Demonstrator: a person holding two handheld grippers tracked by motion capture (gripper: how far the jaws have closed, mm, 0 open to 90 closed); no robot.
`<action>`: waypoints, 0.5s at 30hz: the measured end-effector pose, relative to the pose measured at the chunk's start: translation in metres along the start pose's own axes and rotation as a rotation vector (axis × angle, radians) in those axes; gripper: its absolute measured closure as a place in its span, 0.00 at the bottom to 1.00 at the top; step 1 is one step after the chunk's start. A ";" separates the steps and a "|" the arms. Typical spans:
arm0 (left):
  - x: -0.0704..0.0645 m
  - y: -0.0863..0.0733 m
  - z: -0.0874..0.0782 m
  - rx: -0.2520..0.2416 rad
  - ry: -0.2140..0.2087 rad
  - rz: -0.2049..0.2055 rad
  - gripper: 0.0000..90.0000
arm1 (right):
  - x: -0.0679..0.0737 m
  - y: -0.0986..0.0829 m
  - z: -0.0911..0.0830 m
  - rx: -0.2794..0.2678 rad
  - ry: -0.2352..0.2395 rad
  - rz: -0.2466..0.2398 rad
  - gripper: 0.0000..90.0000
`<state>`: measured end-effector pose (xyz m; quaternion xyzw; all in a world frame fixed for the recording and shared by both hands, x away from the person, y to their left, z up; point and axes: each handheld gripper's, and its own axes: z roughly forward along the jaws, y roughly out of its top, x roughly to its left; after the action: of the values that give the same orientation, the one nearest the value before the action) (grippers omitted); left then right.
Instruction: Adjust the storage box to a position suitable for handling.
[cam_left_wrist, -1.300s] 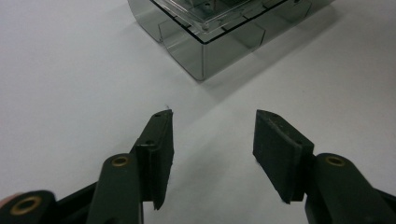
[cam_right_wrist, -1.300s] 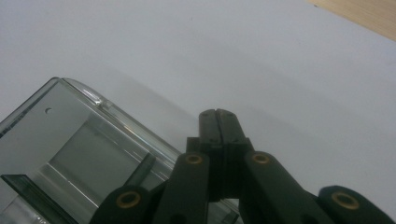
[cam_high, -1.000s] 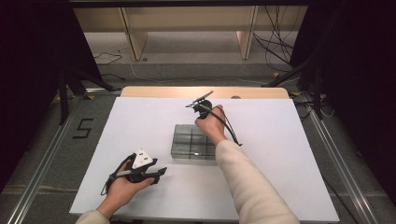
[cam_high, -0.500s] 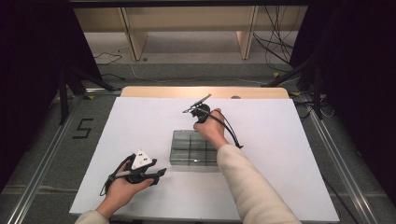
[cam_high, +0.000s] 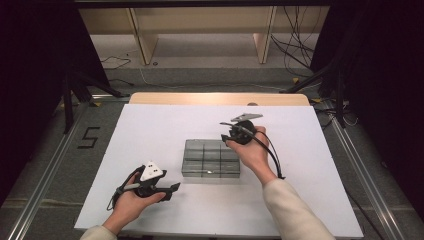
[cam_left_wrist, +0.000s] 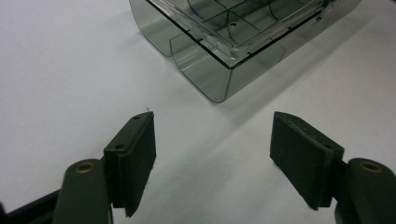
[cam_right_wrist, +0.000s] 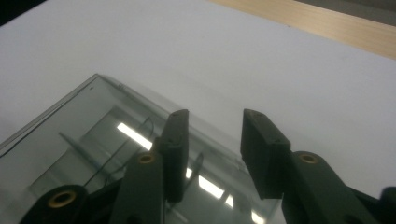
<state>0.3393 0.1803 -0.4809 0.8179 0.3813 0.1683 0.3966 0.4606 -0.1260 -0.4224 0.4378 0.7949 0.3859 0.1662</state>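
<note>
Currently —
left tongs (cam_left_wrist: 212, 154): open, empty, near the clear box (cam_high: 211, 158)
right tongs (cam_right_wrist: 212, 140): open, over box's far corner
counter (cam_high: 150, 130): white

Left gripper (cam_left_wrist: 212, 161): black body, grey three-cornered plate on top, black cable looping off rear. Jaws: flat dark pads, brass-ringed screw hole behind each. Right gripper (cam_right_wrist: 212, 154): same build. Right sleeve (cam_high: 295, 212): cream.

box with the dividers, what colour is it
Smoky grey see-through plastic box, clearest in the left gripper view.
</note>
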 end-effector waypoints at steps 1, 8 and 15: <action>0.000 0.000 0.000 0.003 0.000 0.000 0.34 | -0.002 -0.006 -0.007 -0.011 -0.001 -0.003 0.64; -0.002 0.001 0.000 0.002 -0.005 -0.004 0.32 | -0.007 -0.054 -0.047 -0.075 0.023 0.007 0.54; -0.003 0.001 0.000 0.003 -0.002 0.006 0.32 | -0.005 -0.085 -0.069 -0.100 0.026 -0.005 0.47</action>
<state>0.3380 0.1775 -0.4801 0.8199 0.3787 0.1680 0.3952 0.3737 -0.1895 -0.4429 0.4220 0.7778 0.4302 0.1785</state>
